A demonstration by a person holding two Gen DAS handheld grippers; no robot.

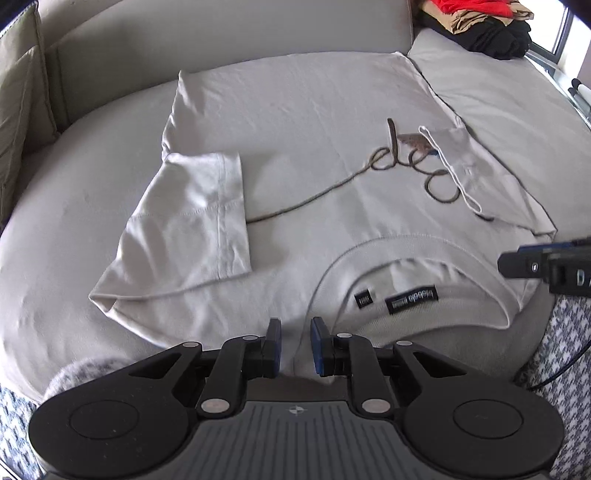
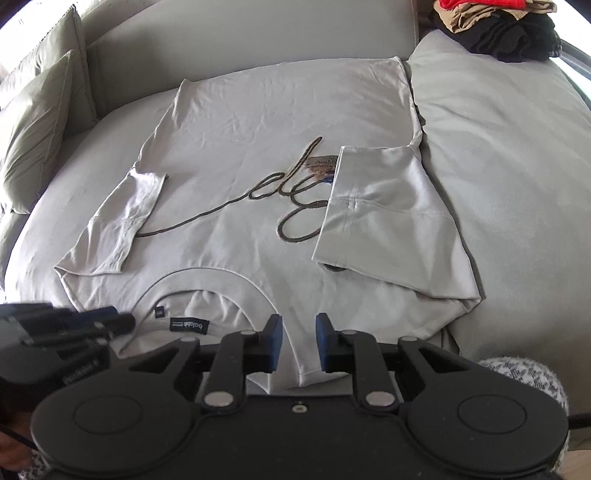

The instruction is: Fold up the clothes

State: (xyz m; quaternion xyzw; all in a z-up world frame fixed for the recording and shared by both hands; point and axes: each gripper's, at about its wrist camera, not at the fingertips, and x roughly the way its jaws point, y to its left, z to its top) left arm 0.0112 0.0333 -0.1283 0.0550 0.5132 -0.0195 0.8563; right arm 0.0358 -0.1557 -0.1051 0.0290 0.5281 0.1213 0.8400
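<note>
A light beige T-shirt (image 1: 303,122) with brown script lettering lies flat on a grey sofa seat, collar (image 1: 399,254) nearest me; it also shows in the right wrist view (image 2: 258,122). Both sleeves are folded inward over the chest: the left sleeve (image 1: 188,218) and the right sleeve (image 2: 388,214). My left gripper (image 1: 295,343) is open, its fingers straddling the shoulder edge left of the collar. My right gripper (image 2: 299,339) is open over the shoulder edge right of the collar. Each gripper shows at the edge of the other's view.
A pile of black, tan and red clothes (image 1: 487,26) sits on the sofa's far right. An olive cushion (image 2: 33,122) leans at the left. The sofa backrest (image 1: 221,33) runs behind the shirt. Houndstooth fabric (image 1: 561,350) lies at the near edge.
</note>
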